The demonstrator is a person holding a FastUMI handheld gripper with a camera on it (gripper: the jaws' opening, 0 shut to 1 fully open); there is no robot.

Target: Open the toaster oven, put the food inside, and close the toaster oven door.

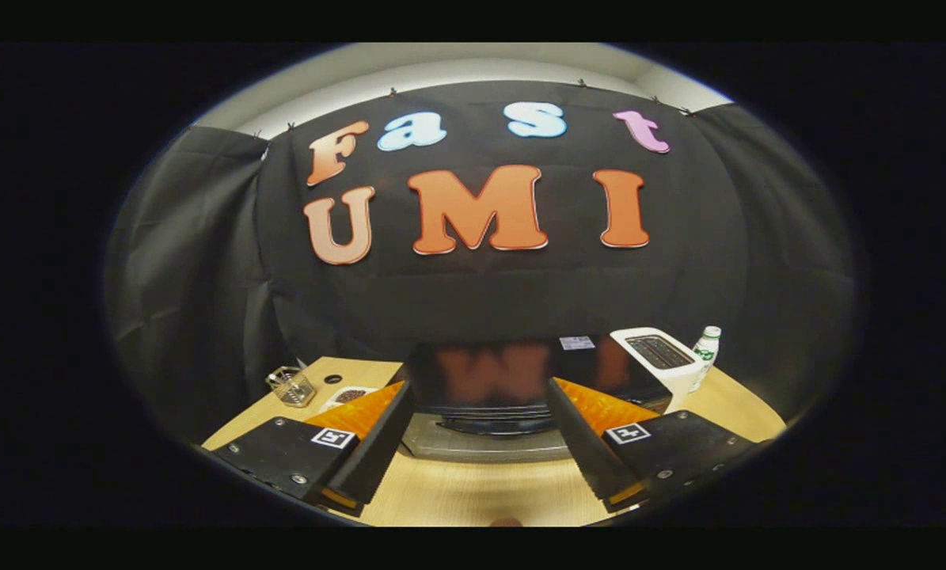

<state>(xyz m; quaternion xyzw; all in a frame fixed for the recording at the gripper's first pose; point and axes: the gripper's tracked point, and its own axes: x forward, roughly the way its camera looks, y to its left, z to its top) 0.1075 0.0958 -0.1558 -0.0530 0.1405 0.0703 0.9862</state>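
While the gripper (479, 475) hangs above the table (473, 495), its fingers stand wide apart and hold nothing. Just ahead of them, seen through the gap, sits the oven (488, 388), its dark glass door facing the fingers. Right of the oven stands a toaster (661, 360), with a bottle (706, 352) just beside it. Left of the oven lie a dish (350, 394) and a wire basket (290, 385).
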